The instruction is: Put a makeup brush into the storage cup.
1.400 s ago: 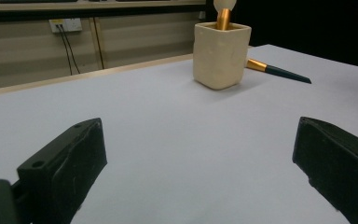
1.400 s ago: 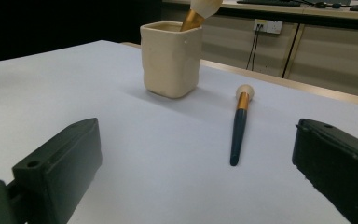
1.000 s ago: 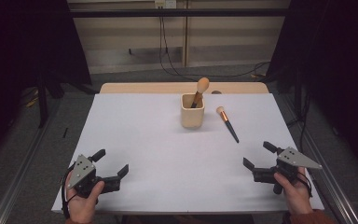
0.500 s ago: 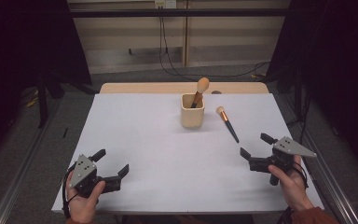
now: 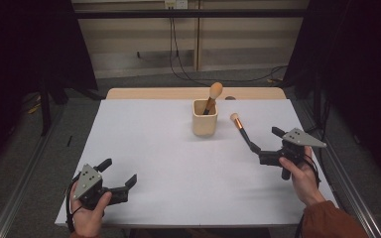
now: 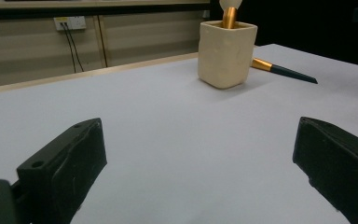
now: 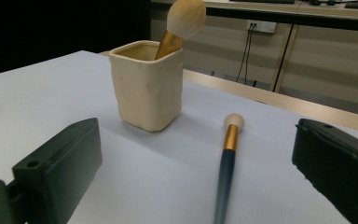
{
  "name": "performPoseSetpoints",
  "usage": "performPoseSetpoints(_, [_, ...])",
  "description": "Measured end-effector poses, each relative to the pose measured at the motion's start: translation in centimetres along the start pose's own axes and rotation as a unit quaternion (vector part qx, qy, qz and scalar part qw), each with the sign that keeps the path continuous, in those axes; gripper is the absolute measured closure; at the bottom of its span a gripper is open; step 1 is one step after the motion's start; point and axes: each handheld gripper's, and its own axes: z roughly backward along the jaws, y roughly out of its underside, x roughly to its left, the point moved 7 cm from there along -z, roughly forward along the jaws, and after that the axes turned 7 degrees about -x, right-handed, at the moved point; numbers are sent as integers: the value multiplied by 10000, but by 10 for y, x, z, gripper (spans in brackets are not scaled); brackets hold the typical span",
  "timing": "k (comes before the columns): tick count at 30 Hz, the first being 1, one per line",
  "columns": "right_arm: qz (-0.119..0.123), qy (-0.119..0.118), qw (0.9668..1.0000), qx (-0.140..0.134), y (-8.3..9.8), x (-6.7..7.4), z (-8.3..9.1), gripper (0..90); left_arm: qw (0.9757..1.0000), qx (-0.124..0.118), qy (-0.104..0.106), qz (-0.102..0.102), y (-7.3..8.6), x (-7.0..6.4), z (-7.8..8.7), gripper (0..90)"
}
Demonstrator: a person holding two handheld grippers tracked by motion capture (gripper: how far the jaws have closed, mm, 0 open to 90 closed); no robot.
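— Right gripper (image 5: 278, 145): held wide open, nothing between the jaws, poised just at the near tip of the loose brush (image 7: 227, 161). Same spread seen along its own jaws in the right gripper view.

— And the left gripper (image 5: 118, 177)?

— Also spread open and empty, resting low at the near left corner of the surface (image 5: 149, 148), well apart from everything.

— Handling of that brush?

— Probably light and stiff: slim dark handle, gold ferrule, small pale bristle head. Likely smooth and prone to roll or slip under a loose pinch. Best taken on the dark handle, about midway, jaws across the shaft; bristles soft, so better left untouched.

— Position?

— Flat on the white surface, just right of the cup (image 5: 205, 117), apart from it, bristle end pointing away toward the far edge, handle tip toward the right gripper.

— Farther back?

— Cream square cup, upright near the far middle of the surface, slightly lumpy walls, possibly ceramic, hard to say in this dim light. Inside, a second brush (image 5: 212, 95) leaning to the far right, gold ferrule and round pale head above the rim.
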Motion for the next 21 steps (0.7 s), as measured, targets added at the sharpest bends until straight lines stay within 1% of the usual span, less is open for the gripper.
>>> performPoseSetpoints(1, [2, -23, 10000, 7, -1, -1, -3, 9, 10000, -16, 7, 4, 0, 0, 0, 26])
performPoseSetpoints(3, [-28, 43, 10000, -54, -3, -5, -9, 11, 10000, -16, 18, -31, -1, -1, 0, 26])
performPoseSetpoints(6, [74, 64, 9999, 72, -4, -8, -17, 10, 10000, -23, 34, -6, -1, -2, 0, 26])
performPoseSetpoints(7, [109, 40, 9998, 131, -4, -9, -19, 10, 10000, -26, 57, -34, -1, -1, 0, 26])
performPoseSetpoints(8, [114, -4, 9998, 157, -5, -9, -22, 10, 10000, -33, 44, -16, -1, -1, 0, 26])
performPoseSetpoints(10, [119, 5, 9998, 163, -5, -10, -26, 10, 10000, -40, 33, 11, -1, -1, 1, 26])
performPoseSetpoints(11, [161, -4, 9997, 189, -6, -11, -30, 10, 10000, -35, 36, -13, -1, 0, 1, 26])
performPoseSetpoints(15, [159, -15, 9996, 234, -6, -12, -39, 10, 10000, -32, 67, -25, -1, -1, 1, 26])
performPoseSetpoints(17, [237, 16, 9990, 369, -3, -15, -44, 10, 10000, -34, 64, -12, -1, -1, 1, 26])
performPoseSetpoints(19, [146, -4, 9992, 384, -2, -16, -49, 10, 10000, -41, 44, 24, -1, -1, 1, 26])
performPoseSetpoints(21, [150, -18, 9990, 429, -1, -18, -52, 10, 10000, -39, 52, 10, -1, -1, 1, 26])
